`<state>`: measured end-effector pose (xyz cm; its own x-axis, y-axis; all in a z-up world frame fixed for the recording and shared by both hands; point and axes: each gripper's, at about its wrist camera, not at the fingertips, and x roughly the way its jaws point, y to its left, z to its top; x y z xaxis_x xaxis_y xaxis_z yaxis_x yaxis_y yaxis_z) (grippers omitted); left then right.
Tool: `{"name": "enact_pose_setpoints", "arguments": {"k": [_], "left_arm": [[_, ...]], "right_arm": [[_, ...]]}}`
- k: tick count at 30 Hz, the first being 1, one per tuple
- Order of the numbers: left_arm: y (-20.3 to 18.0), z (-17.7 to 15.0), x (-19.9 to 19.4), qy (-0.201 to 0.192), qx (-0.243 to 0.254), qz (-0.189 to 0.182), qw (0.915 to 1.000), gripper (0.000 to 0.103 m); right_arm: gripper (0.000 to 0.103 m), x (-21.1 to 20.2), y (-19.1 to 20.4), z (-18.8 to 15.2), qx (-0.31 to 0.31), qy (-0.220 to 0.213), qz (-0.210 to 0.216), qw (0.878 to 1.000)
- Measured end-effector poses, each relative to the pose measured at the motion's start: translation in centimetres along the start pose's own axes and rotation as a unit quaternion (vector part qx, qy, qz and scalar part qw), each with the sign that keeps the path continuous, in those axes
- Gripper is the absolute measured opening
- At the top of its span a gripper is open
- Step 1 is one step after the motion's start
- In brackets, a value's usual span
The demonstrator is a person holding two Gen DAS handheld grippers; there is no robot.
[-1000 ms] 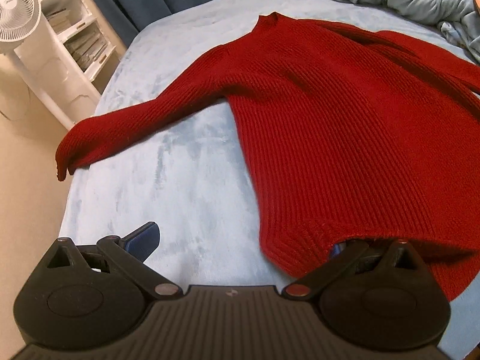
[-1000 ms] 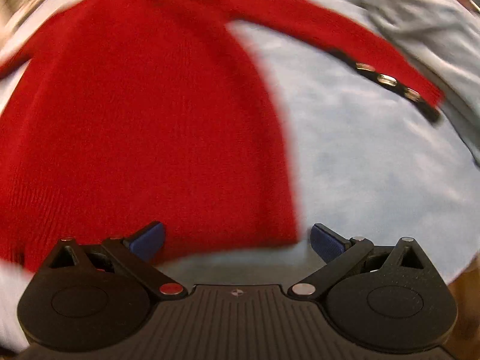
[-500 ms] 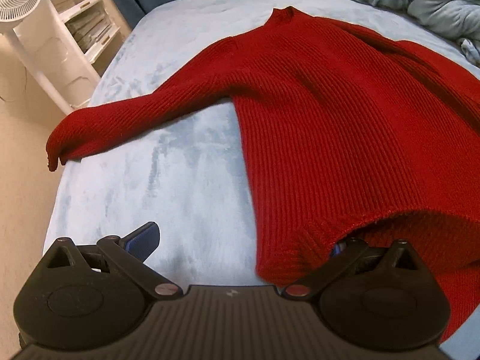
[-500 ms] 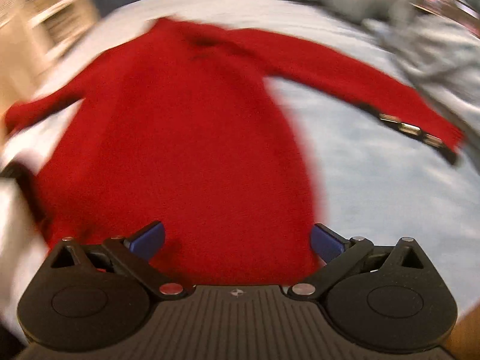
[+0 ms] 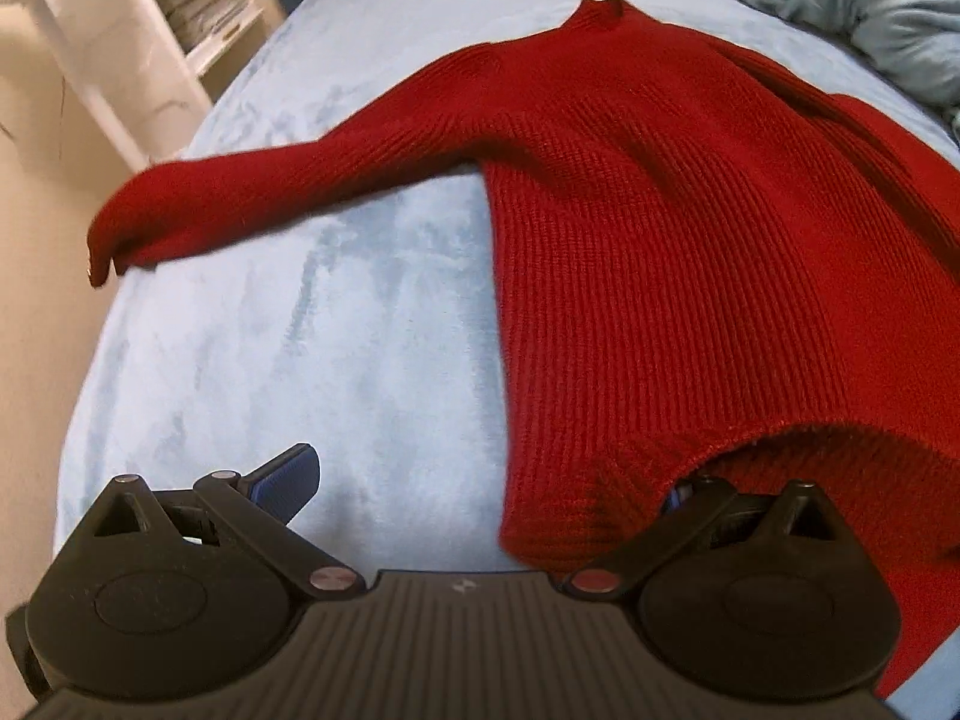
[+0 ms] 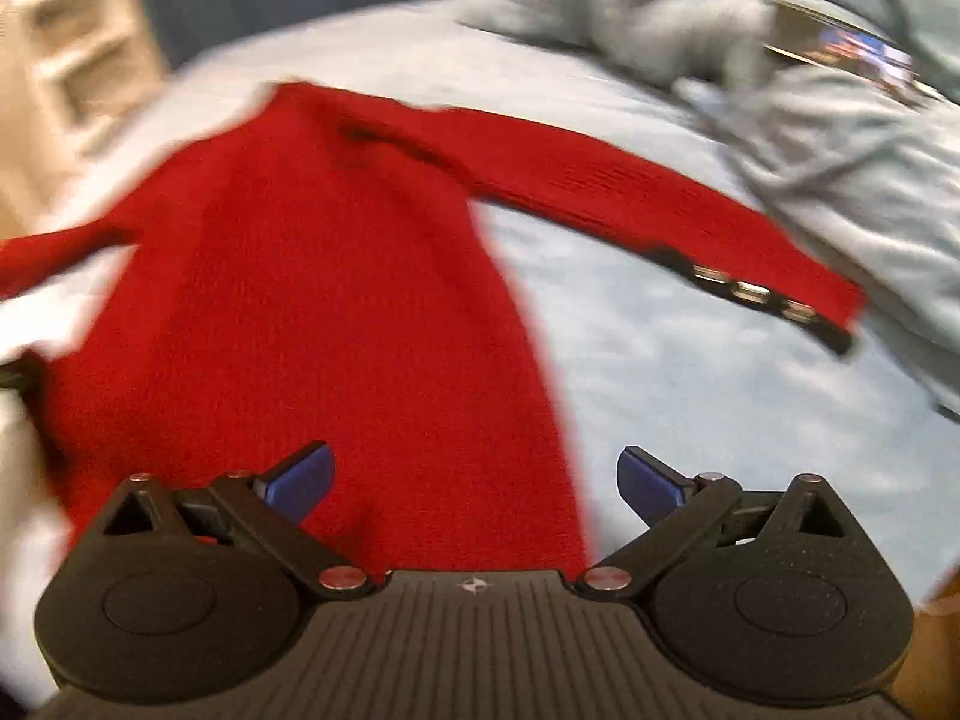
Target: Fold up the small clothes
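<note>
A red knit sweater point(image 5: 660, 252) lies spread on a light blue bed point(image 5: 300, 330), collar at the far end, one sleeve point(image 5: 252, 204) stretched left to the bed edge. My left gripper point(image 5: 486, 480) is open at the sweater's near left hem corner; its right finger is tucked under the lifted hem, its left finger point(image 5: 288, 474) bare over the blanket. In the right wrist view the sweater point(image 6: 312, 300) is blurred; its right sleeve point(image 6: 660, 210) with buttoned cuff point(image 6: 750, 294) reaches right. My right gripper point(image 6: 474, 480) is open over the near right hem.
A white fan point(image 5: 66, 6) and a shelf unit point(image 5: 204, 0) stand on the floor left of the bed. A crumpled grey-blue duvet point(image 5: 840, 6) lies at the far right, also in the right wrist view point(image 6: 780, 90), with a dark flat object point(image 6: 840, 54) on it.
The left gripper has lifted the hem corner and drawn back a little, with its right finger staying under the hem. The right gripper has swung over the sweater's right hem, still open.
</note>
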<state>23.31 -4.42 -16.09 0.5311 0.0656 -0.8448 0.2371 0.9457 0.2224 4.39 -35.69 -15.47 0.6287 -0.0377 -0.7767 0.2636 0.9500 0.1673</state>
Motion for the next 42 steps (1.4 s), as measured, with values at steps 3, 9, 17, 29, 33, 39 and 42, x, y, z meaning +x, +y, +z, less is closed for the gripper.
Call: {"name": "enact_pose_setpoints", "arguments": {"k": [3,9,17,29,33,39,42], "left_arm": [[-0.6,0.2,0.2,0.000,0.003,0.008,1.0000,0.103],[-0.4,0.3,-0.9,-0.009,0.009,0.011,0.9999,0.103],[-0.6,-2.6,-0.1,0.016,0.007,0.015,0.9997,0.103],[-1.7,-5.7,-1.0,0.046,0.037,-0.011,0.9982,0.024],[0.3,-3.8,-4.0,0.019,0.021,-0.029,0.9992,0.005],[5.7,-1.9,-8.5,-0.033,-0.006,-0.019,0.9992,0.005],[7.9,-1.6,-9.0,-0.035,-0.017,-0.023,0.9990,0.005]], "right_arm": [[0.102,-0.1,2.7,-1.1,-0.072,0.012,0.045,0.996],[0.102,4.8,3.5,-1.9,-0.093,0.069,-0.065,0.991],[0.099,5.2,-4.6,0.4,0.110,-0.001,-0.214,0.971],[0.004,6.4,-4.7,0.6,0.123,0.039,-0.061,0.990],[0.003,2.9,-4.4,2.8,0.129,-0.004,-0.043,0.991],[0.003,-2.0,-3.1,4.6,0.101,-0.051,-0.033,0.993],[0.003,-2.2,-1.9,4.2,0.105,-0.046,-0.021,0.993]]}}
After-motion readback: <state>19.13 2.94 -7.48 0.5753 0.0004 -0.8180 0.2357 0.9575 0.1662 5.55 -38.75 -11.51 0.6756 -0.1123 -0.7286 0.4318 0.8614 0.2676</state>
